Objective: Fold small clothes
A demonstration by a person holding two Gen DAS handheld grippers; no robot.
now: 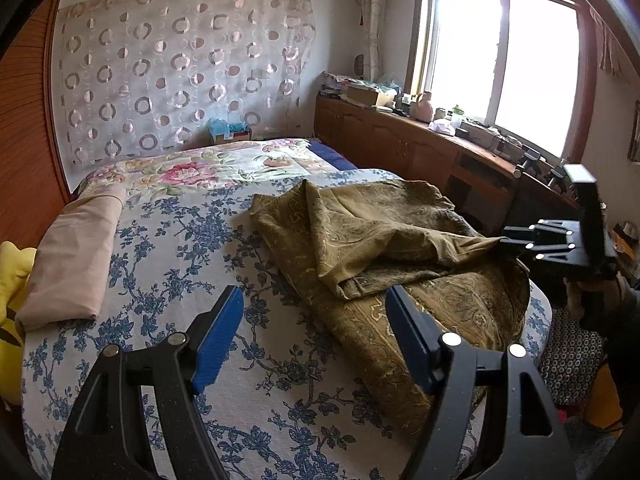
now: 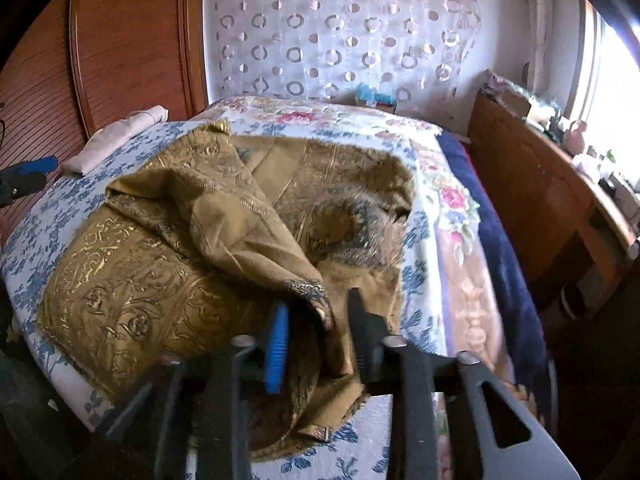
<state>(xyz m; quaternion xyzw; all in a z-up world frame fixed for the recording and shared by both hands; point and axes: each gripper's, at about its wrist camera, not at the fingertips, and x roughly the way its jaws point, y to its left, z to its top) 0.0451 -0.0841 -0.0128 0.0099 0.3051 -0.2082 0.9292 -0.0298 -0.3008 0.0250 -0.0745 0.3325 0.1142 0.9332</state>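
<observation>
Right gripper (image 2: 318, 320): jaws parted to a narrow gap, a bunched corner of the olive-gold patterned cloth (image 2: 224, 216) lying between them. The blue pad (image 2: 278, 348) on 1 side stands clear of the fabric, and no pinch can be made out on the other; judged to be letting go rather than gripping.

Left gripper (image 1: 316, 312): jaws wide, nothing between them, hovering above the bed (image 1: 168, 240) at the near left edge of the same cloth, 1 finger over the fabric and 1 over the sheet.

Olive-gold patterned cloth: on the blue-flowered sheet, toward the right side of the bed and running to its edge. 1 flap is thrown diagonally across the body of the piece, forming a raised, slack ridge; the lower layer lies fairly flat but wrinkled at the far end. Edges are not aligned.

Beige folded cloth (image 1: 72, 256): at the left edge of the bed, well apart from the olive piece, a neat long bundle. Judged as 1 item already finished.

Yellow item (image 1: 12, 280): just beside the beige bundle, mostly out of frame; nature not clear.

Progress, as judged: 1 piece done, 1 piece in hand with at most a first rough fold laid over. Left to do: smooth the flap, square the edges, fold again to a compact size, set it by the beige bundle.
</observation>
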